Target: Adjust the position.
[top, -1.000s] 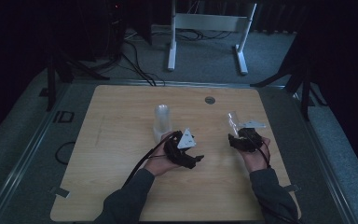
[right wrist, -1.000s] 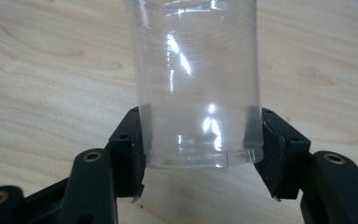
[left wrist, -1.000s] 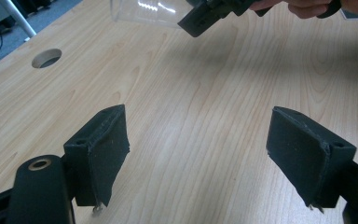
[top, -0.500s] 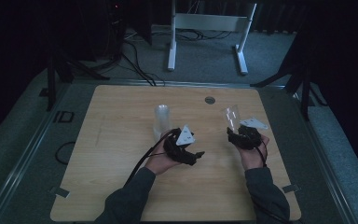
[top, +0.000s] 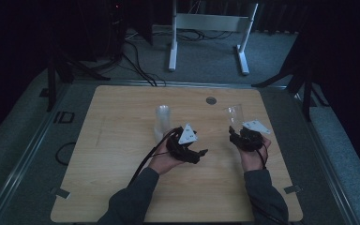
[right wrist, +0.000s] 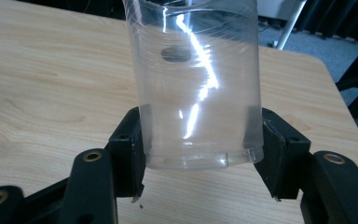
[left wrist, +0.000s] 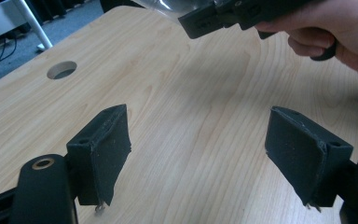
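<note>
1. High view: dimly lit; surroundings lost in near-black; table (top: 122, 140) evenly but weakly lit.
2. Gripper views: brightly lit, sharp nearby, background softened.
3. Cup (right wrist: 198, 84): white glare streaks noted.

A dim room with dark walls and a grey carpeted floor (top: 37, 117). A light wooden table (top: 117, 117) with a round cable hole (top: 211, 100) sits centred — behind it, a white metal stand (top: 208, 33) and black cables (top: 136, 51).

right hand-held gripper (top: 236, 132): holds clear cup (top: 233, 115) | cup stack (top: 162, 120): beside left hand-held gripper (top: 201, 153)
</note>
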